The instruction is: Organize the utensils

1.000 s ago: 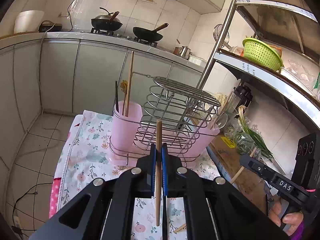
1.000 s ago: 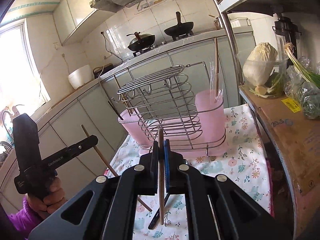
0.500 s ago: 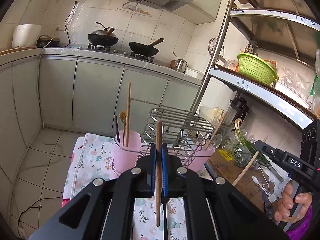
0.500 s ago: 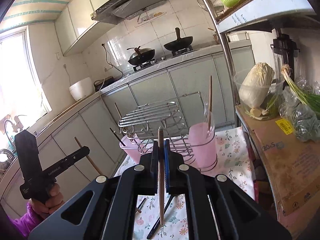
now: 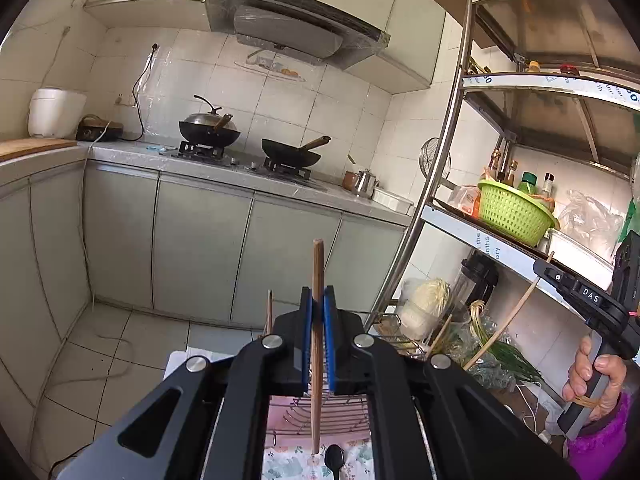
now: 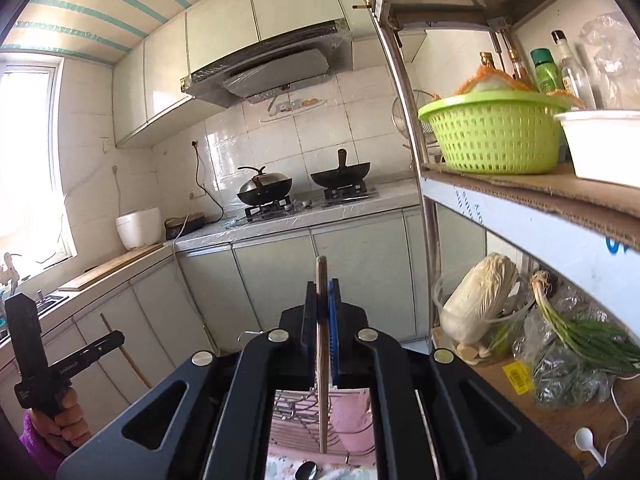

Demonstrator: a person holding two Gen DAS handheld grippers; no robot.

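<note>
My left gripper [image 5: 316, 310] is shut on a wooden chopstick [image 5: 317, 280] held upright. My right gripper [image 6: 323, 300] is shut on another wooden chopstick [image 6: 322, 420], also upright. Both are raised well above the wire utensil rack [image 5: 320, 416], which shows only between the gripper arms, with its pink cups [image 6: 352, 416]. A black spoon [image 5: 334, 458] lies on the floral cloth [image 5: 288, 464] below. The right gripper also shows in the left wrist view [image 5: 538, 266] at the far right, and the left gripper in the right wrist view [image 6: 120, 336] at the far left.
A metal shelf unit [image 5: 448, 184] stands to the right with a green basket [image 5: 514, 214], cabbage [image 6: 480, 296] and spring onions [image 6: 580, 332]. A kitchen counter [image 5: 240, 172] with two woks runs along the back. A white spoon [image 6: 586, 440] lies on the lower shelf.
Both grippers have risen and tilted upward with their chopsticks, so the rack and pink cups dropped from mid-frame to the bottom edge of both views.
</note>
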